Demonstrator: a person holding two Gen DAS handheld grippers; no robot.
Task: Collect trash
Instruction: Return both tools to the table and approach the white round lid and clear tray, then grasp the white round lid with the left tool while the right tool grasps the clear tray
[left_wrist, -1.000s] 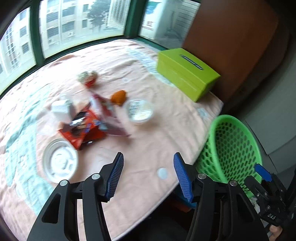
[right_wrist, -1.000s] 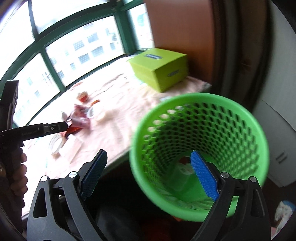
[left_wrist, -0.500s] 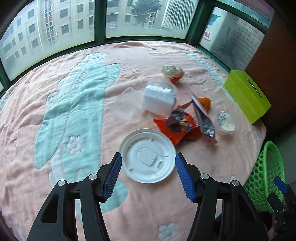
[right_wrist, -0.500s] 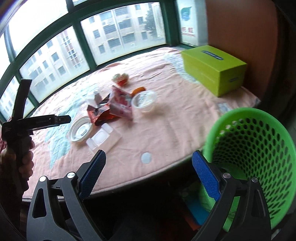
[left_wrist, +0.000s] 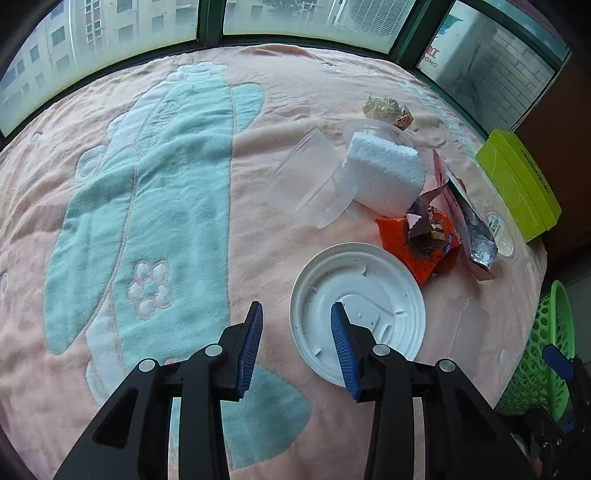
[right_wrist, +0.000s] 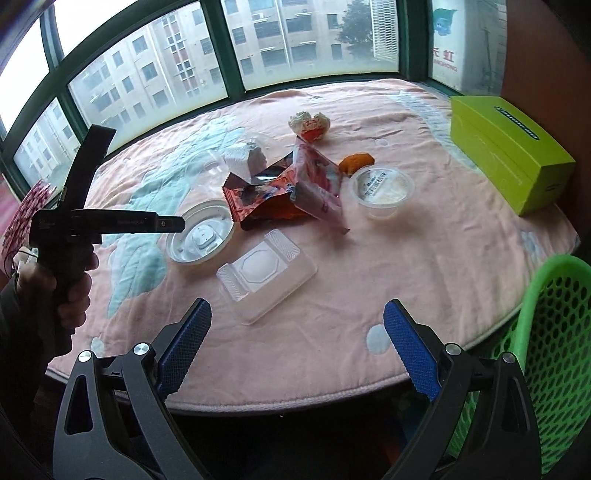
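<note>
Over pink cloth, L tongs (left_wrist: 297, 332) closing, straddling white lid's (left_wrist: 373, 291) near rim, no grip, R tongs (right_wrist: 297, 332) wide, empty.

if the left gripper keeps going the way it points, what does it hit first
Probably the near-left rim of the white lid. The left gripper, jaws closing with nothing pressed between them, straddles that edge; depth is unclear, so it might meet the pink cloth beside it.

Table (right_wrist: 424, 266): trash clustered near its middle. Lid (right_wrist: 201, 236) at left; tray (right_wrist: 266, 275) just right of it, nearer the front edge. Wrappers (right_wrist: 288, 192) behind both, foam block (right_wrist: 243, 158) and clear cup (left_wrist: 314, 181) behind them. Tub (right_wrist: 380, 188) right of wrappers. Box (right_wrist: 509, 147) at far right. Basket (right_wrist: 554, 339) off the table's right edge.
</note>
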